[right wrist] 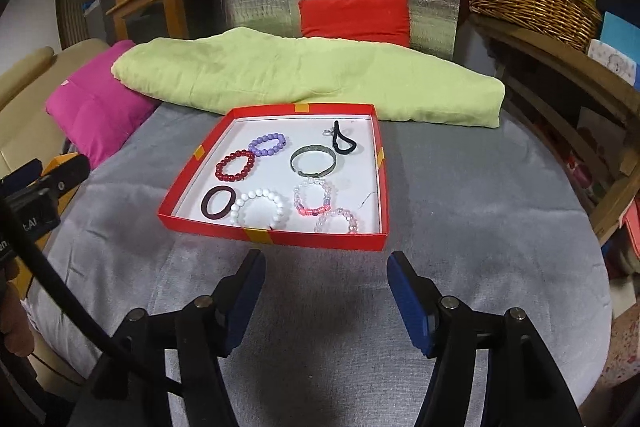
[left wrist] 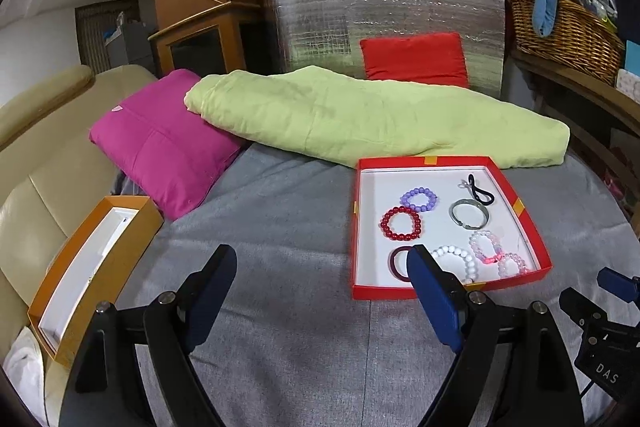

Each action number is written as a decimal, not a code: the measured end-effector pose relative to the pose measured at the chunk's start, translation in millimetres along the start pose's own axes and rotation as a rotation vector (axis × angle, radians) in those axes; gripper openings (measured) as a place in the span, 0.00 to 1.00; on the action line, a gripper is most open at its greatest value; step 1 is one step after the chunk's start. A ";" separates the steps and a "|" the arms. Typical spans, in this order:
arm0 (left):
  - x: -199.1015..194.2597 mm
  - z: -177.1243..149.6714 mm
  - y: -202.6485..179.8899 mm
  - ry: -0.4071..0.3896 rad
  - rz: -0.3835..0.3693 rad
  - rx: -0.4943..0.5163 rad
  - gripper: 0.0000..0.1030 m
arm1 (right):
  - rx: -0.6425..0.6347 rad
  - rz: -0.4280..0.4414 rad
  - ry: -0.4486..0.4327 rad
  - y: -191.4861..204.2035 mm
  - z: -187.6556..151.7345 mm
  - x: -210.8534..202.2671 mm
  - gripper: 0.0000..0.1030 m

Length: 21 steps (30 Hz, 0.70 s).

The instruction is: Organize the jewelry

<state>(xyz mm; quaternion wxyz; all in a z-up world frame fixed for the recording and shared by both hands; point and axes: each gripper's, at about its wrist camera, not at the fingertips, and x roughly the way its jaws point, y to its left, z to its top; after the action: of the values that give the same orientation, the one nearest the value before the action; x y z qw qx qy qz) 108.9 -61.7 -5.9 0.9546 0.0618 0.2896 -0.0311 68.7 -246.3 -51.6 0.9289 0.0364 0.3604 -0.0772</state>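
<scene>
- Both tongs are hanging apart and empty over the grey cover: left gripper (left wrist: pixel 320 279), right gripper (right wrist: pixel 324 275).
- The bracelets are lying in the red tray (right wrist: pixel 276 237), far of the right gripper; the orange box (left wrist: pixel 44 343) is sitting at the left.
- Nothing looks picked yet; the next move likely calls for reaching into the tray, perhaps for the white bead bracelet (right wrist: pixel 260 209) near its front edge.

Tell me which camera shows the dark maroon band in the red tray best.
The right wrist view: the maroon band lies whole and unobstructed in the red tray. In the left wrist view, a finger of the left claw covers its right side.
</scene>
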 end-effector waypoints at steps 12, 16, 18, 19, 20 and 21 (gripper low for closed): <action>-3.1 -4.3 -6.7 -0.004 -0.014 0.032 0.85 | 0.023 0.005 -0.043 1.2 3.0 -8.5 0.66; -2.4 -4.5 -7.9 0.002 -0.023 0.034 0.85 | 0.026 0.003 -0.036 0.3 3.0 -6.3 0.66; -2.2 -4.7 -9.2 0.003 -0.026 0.038 0.85 | 0.026 0.003 -0.036 0.5 3.0 -6.3 0.66; -2.4 -4.9 -9.6 0.004 -0.025 0.039 0.85 | 0.025 0.003 -0.038 0.8 3.0 -6.5 0.66; -2.6 -5.0 -9.8 0.003 -0.026 0.039 0.85 | 0.024 0.001 -0.039 0.7 2.9 -6.0 0.66; -2.9 -5.1 -10.0 0.002 -0.027 0.040 0.85 | 0.023 0.000 -0.038 1.0 2.7 -5.5 0.66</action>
<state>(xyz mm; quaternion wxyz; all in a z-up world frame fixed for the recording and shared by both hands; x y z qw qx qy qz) 102.7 -70.8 -9.5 0.9524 0.0768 0.2908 -0.0496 66.6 -245.0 -45.9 0.9351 0.0455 0.3418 -0.0818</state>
